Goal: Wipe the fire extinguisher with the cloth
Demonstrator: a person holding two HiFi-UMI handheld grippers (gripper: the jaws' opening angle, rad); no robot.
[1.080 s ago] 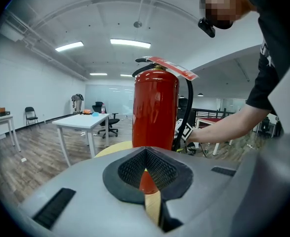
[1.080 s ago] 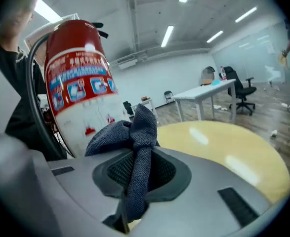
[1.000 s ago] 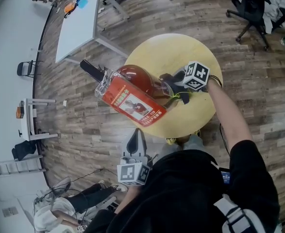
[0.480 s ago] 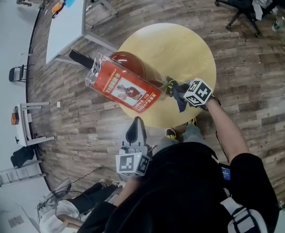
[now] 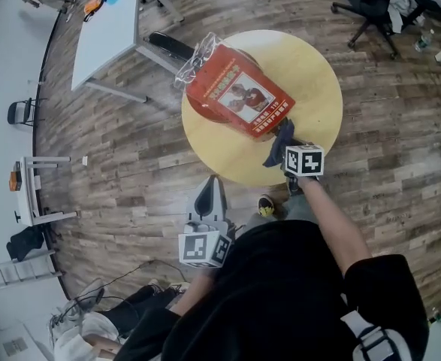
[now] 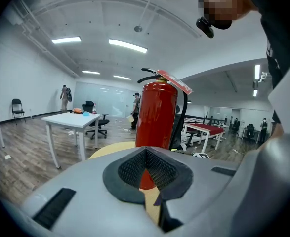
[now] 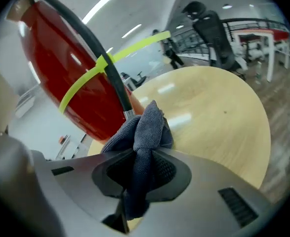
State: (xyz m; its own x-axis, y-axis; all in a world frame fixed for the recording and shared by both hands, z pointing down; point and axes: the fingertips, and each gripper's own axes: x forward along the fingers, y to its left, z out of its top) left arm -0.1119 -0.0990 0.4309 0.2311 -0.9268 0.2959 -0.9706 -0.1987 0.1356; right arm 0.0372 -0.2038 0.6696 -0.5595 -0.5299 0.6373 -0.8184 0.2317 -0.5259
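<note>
- The fire extinguisher [image 5: 239, 96] stands upright on the round yellow surface [image 5: 314, 81], toward its left half. I judge it was stood that way so the whole red body can be reached from the sides.
- My right tongs [image 5: 280, 152] are clamped on the grey-blue cloth [image 5: 281, 138]. A bunched wad sticks out past the tips, which I take to be the part meant to rub the cylinder.
- In the right gripper view the cloth [image 7: 144, 127] is pinched squarely between the pads. The red body [image 7: 61, 78] rises just ahead and to the left.
- The black hose [image 7: 112, 80], strapped down by a yellow-green tie [image 7: 85, 85], runs down to end just above the wad. I cannot tell whether the cloth touches it.
- My left tongs [image 5: 210, 190] are closed on nothing and hang off the near edge of the surface, well apart from the extinguisher. I read this as parked, leaving the right side free to work.
- The left gripper view shows the tips [image 6: 145, 152] met, with the extinguisher [image 6: 157, 115] straight ahead beyond them.
</note>
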